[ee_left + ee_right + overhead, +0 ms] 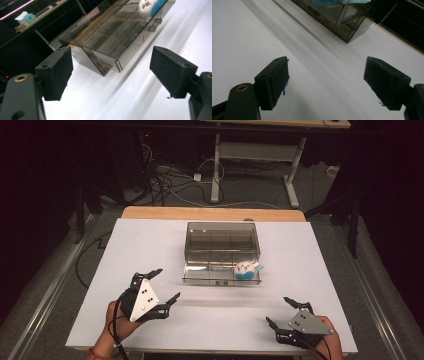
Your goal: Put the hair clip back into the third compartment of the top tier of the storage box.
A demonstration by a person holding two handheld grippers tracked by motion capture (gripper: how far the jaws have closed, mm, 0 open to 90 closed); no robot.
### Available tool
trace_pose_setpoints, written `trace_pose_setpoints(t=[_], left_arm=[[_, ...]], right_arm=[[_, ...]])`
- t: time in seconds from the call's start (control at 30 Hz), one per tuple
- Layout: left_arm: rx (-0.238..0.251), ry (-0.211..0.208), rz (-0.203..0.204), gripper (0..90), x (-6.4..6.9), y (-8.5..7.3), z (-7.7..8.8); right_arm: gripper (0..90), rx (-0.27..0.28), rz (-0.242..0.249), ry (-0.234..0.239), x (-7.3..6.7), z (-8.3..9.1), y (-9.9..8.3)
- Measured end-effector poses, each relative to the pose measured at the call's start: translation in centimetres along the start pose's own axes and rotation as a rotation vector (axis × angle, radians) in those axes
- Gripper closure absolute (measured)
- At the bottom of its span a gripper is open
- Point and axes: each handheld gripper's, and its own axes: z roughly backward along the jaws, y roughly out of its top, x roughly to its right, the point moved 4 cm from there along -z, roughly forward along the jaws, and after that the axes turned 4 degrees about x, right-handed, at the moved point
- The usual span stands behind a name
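Dark walls and a tangle of cables on the floor surround a white-topped counter (150,245) with a strip of bare wood along its far edge. Near the middle of the counter, a little toward the far edge, sits a smoky clear plastic drawer box (223,242), and its drawer (220,274) is pulled out toward the person's side. A small white and blue plush toy (247,269) lies in the right end of that open drawer, leaning against its front wall.

Close to the near edge on the left, the left claw (163,287) hovers over the counter with its jaws spread wide and nothing between them; it points toward the left end of the drawer but stays apart from it. In the left gripper view the box (105,37) and the toy (150,6) lie ahead between the open pads.

Near the near right corner, the right claw (279,311) is also wide open and empty, well apart from the drawer. The right gripper view shows bare white counter (317,75) between its pads, with the corner of the box (344,22) farther off.
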Motion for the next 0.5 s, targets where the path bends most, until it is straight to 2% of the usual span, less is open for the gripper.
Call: trace_pose_setpoints(t=[0.03,0.2,0.47,0.5], left_arm=[[0.003,-0.005,0.010,18.4,0.1,-0.3,0.3],[-0.014,-0.009,0.003,18.4,0.1,-1.0,0.4],[-0.030,-0.017,0.037,18.4,0.0,-2.8,0.4],[-0.037,-0.020,0.051,18.4,-0.1,-3.3,0.3]], right_arm=[[20.4,-0.003,0.000,0.002,0.0,-0.1,0.0],[20.4,-0.010,0.010,0.005,-0.1,-0.3,0.0],[20.4,-0.013,0.008,0.003,-0.3,-0.5,0.0],[20.4,-0.014,0.010,0.003,-0.3,-0.5,0.0]])
